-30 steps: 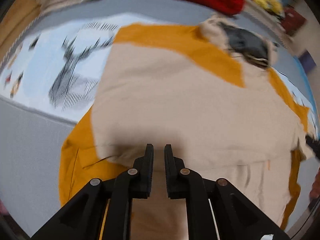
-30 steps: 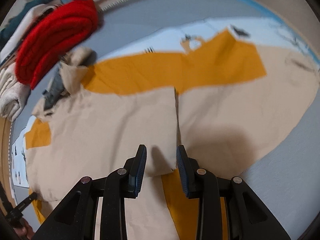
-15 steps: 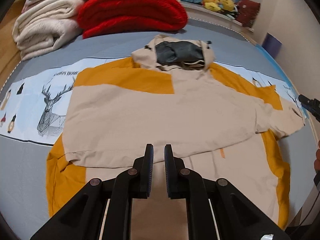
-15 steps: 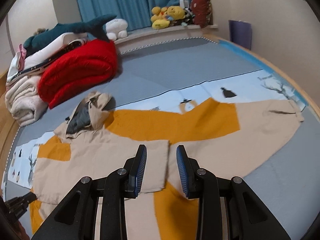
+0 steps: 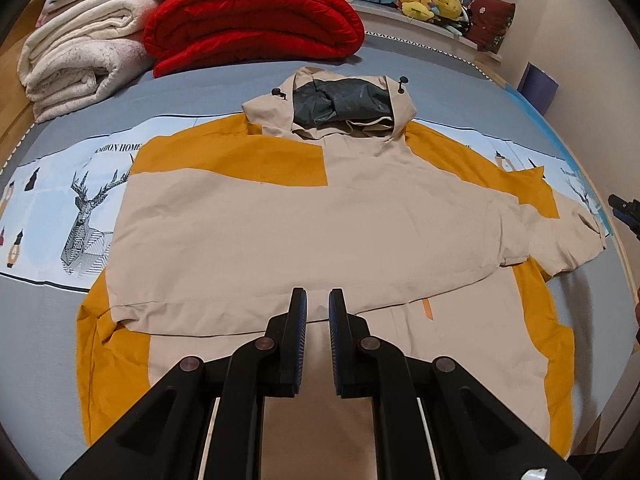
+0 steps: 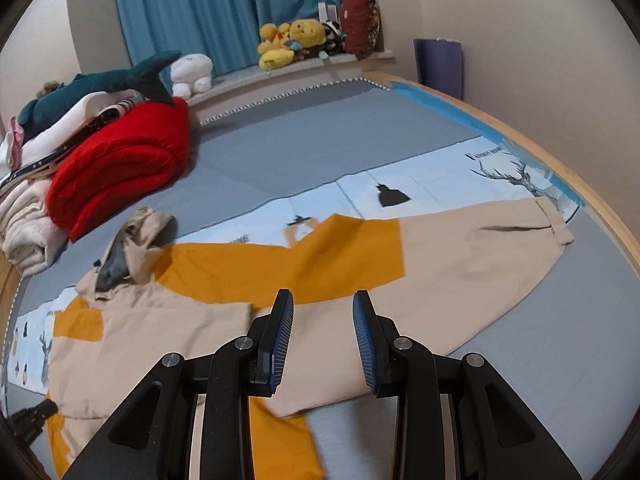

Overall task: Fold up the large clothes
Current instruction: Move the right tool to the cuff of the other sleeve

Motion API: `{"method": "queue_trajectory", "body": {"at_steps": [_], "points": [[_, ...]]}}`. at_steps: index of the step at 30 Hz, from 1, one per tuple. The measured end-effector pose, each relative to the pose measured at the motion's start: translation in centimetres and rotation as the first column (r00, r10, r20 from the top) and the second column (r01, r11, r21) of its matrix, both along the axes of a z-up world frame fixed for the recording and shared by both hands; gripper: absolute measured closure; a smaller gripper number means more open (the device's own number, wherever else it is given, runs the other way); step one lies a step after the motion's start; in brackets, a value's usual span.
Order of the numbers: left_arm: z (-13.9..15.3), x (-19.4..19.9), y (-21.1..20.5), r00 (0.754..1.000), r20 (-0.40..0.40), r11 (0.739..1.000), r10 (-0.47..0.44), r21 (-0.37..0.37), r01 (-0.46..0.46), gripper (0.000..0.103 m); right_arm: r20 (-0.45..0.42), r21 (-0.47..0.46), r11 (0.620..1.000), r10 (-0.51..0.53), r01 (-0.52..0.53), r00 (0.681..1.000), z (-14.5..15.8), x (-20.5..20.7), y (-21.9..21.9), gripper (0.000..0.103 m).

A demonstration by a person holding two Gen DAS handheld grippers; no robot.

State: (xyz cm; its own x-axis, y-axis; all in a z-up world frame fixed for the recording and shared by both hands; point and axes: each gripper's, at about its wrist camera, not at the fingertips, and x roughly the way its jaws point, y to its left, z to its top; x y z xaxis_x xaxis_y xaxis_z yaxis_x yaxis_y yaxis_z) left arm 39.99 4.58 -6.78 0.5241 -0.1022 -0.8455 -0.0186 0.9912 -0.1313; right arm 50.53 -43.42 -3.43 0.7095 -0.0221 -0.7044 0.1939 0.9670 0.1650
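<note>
Nearest the left wrist camera, the left gripper [image 5: 318, 300] hangs over the lower middle of the jacket [image 5: 304, 224], its jaws drawn nearly together with a narrow gap and nothing between them. In the right wrist view the right gripper [image 6: 323, 304] hangs above the same garment with its jaws partly apart, and no cloth is caught in them.

The jacket, beige with mustard-orange panels, lies flat across the near half of the bed [image 5: 40, 340]. One sleeve is folded over the chest; the other sleeve [image 6: 480, 256] stretches out toward the bed's side edge (its cuff lies just short of the wooden rim). The hood [image 5: 340, 104], with its dark lining showing, points toward the far end.

Beyond the hood, in the bed's far corner, a folded red blanket [image 5: 256, 20] touches a stack of cream blankets [image 5: 80, 64]. Further still, plush toys [image 6: 292, 42] sit on the sill before the blue curtain [image 6: 224, 8].
</note>
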Motion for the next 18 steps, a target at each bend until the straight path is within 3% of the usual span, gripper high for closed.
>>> {"method": "queue_trajectory", "body": {"at_steps": [11,18], "points": [[-0.8,1.4,0.9,1.0,-0.022,1.0,0.009,0.002,-0.009,0.094,-0.047,0.061,0.971,-0.229,0.232,0.972,-3.7,0.5,-12.3,0.071],[-2.0,2.6,1.3,0.999,-0.048,1.0,0.02,-0.003,-0.02,0.094,-0.172,0.195,0.91,-0.335,0.366,0.926,-9.1,1.4,-19.1,0.07]]}}
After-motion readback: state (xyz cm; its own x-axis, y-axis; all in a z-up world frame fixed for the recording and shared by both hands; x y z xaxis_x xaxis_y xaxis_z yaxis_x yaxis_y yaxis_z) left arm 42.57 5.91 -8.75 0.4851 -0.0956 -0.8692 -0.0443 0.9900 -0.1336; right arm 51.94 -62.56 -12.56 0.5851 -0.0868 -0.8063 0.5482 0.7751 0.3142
